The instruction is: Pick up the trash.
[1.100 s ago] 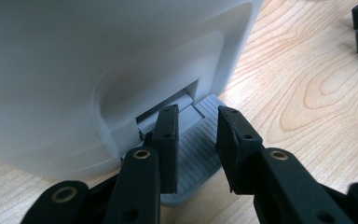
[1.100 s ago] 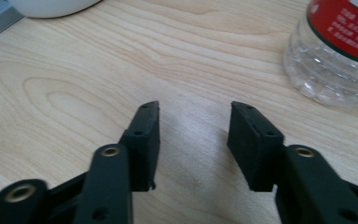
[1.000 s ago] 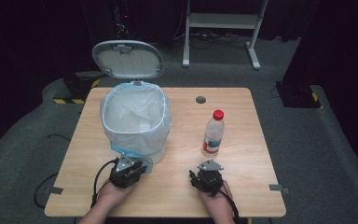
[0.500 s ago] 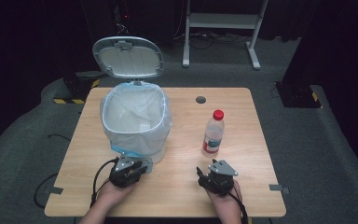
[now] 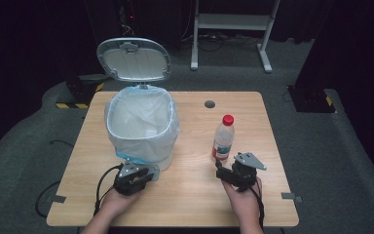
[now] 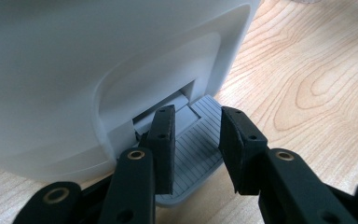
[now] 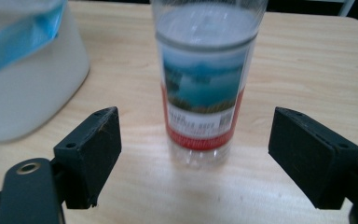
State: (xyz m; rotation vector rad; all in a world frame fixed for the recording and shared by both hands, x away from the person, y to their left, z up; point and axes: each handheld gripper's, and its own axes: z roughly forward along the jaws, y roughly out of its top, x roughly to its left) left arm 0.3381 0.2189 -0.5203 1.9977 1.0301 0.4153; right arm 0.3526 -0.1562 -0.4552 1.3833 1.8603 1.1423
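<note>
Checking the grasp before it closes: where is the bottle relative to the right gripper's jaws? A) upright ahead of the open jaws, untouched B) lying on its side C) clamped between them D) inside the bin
A: the bottle stands upright on the table, beyond the right gripper, whose jaws are wide apart and clear of it.

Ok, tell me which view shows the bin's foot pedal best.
The left gripper view: the ribbed grey pedal sits close up under the left gripper, its jaws slightly apart above it. In the high view the pedal is a small tab beside that gripper at the bin's base.
</note>
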